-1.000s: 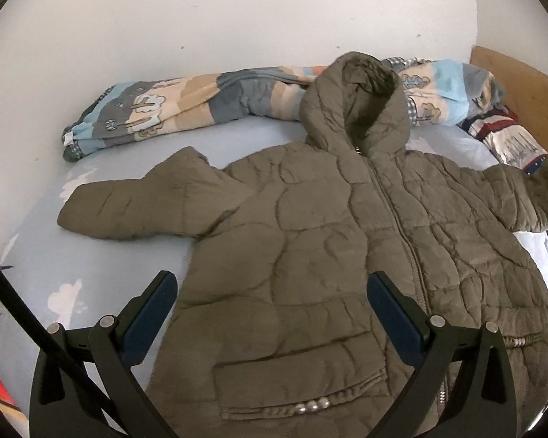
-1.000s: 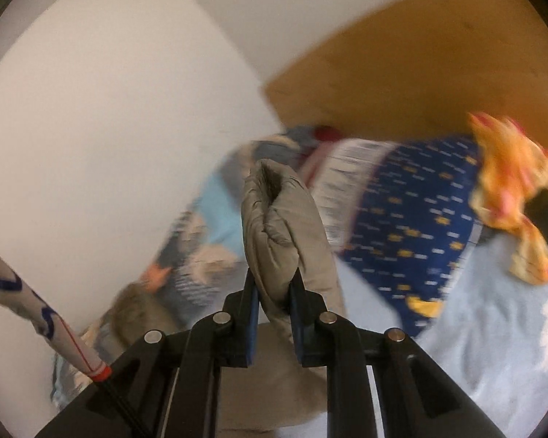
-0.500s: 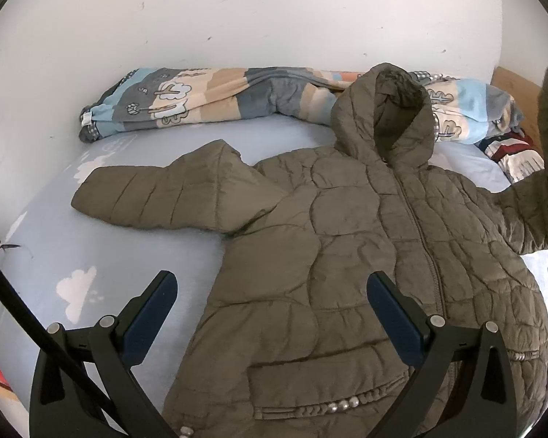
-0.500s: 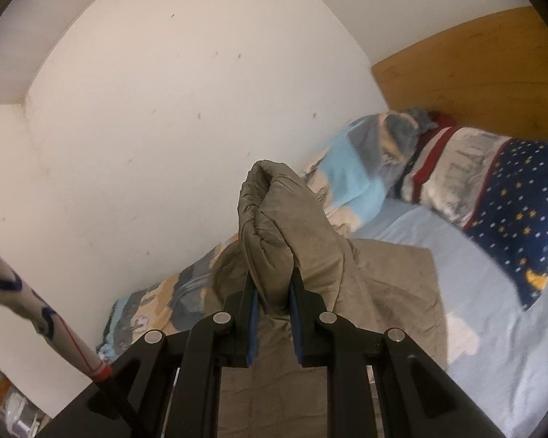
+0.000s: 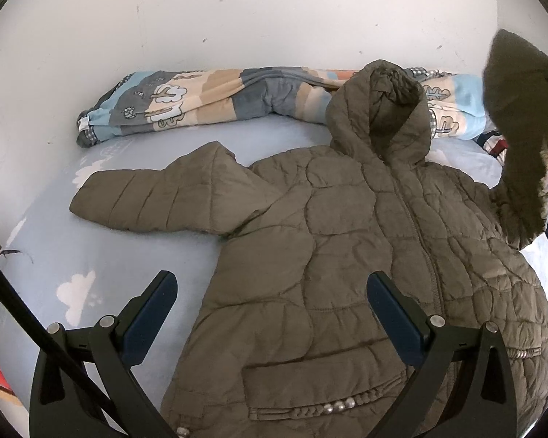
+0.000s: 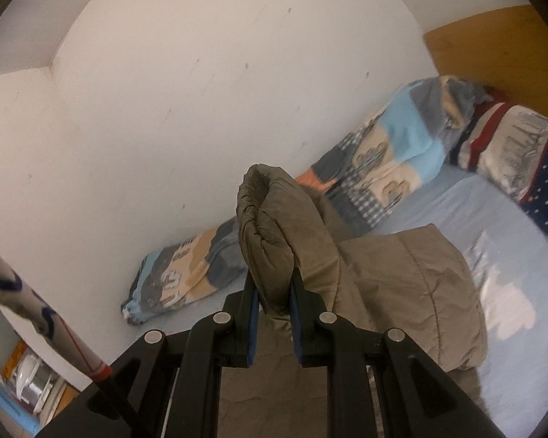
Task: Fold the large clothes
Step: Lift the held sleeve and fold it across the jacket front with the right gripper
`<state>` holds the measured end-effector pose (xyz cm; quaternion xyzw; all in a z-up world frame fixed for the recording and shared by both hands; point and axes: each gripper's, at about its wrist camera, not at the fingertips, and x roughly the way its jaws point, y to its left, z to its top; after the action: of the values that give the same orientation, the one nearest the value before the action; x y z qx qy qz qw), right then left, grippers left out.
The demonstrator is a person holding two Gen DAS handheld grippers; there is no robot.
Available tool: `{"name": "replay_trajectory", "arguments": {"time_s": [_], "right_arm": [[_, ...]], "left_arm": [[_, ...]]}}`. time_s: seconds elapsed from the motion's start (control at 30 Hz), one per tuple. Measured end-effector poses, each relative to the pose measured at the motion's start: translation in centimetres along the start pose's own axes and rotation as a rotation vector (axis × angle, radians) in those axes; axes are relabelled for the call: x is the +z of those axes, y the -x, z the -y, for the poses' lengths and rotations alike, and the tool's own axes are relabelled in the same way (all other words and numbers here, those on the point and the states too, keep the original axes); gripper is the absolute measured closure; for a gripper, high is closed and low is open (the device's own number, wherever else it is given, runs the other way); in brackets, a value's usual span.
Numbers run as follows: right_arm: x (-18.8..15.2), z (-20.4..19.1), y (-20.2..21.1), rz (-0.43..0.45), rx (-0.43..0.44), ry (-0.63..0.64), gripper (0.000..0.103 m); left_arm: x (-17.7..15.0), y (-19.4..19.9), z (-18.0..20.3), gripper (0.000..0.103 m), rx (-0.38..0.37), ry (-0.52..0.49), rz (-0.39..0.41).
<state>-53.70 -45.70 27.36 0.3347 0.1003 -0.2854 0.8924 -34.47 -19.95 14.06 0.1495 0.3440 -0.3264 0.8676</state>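
An olive quilted hooded jacket [image 5: 347, 262] lies front up on the light blue bed sheet [image 5: 91, 255], hood toward the wall, its left sleeve [image 5: 157, 197] spread out flat. My left gripper [image 5: 270, 310] is open and empty, hovering above the jacket's lower left part. My right gripper [image 6: 272, 295] is shut on the cuff of the jacket's right sleeve [image 6: 270, 233] and holds it raised above the bed. The lifted sleeve also shows in the left wrist view [image 5: 518, 124] at the right edge.
A rolled patterned blanket [image 5: 208, 98] lies along the white wall behind the jacket. Striped and star-patterned bedding [image 6: 522, 157] sits at the bed's right end by a wooden headboard [image 6: 493, 47]. A cable [image 5: 14, 292] crosses the left wrist view's lower left.
My right gripper has lifted the sleeve cuff higher and swung it left over the jacket. My left gripper has drawn back and left, still open.
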Motion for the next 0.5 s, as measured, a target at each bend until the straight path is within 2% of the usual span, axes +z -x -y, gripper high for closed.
{"name": "replay_trajectory", "arguments": {"time_s": [0.3,0.5], "right_arm": [[-4.5,-1.0,-5.8,-0.173,0.04,0.006,0.087],[-8.4,-0.9,-9.8,-0.289,0.02,0.014,0.087]], "left_arm": [[0.0,-0.3,-0.6,0.0,-0.002,0.02,-0.022],[-0.1,-0.5,-0.5,0.0,-0.001,0.018,-0.032]]}}
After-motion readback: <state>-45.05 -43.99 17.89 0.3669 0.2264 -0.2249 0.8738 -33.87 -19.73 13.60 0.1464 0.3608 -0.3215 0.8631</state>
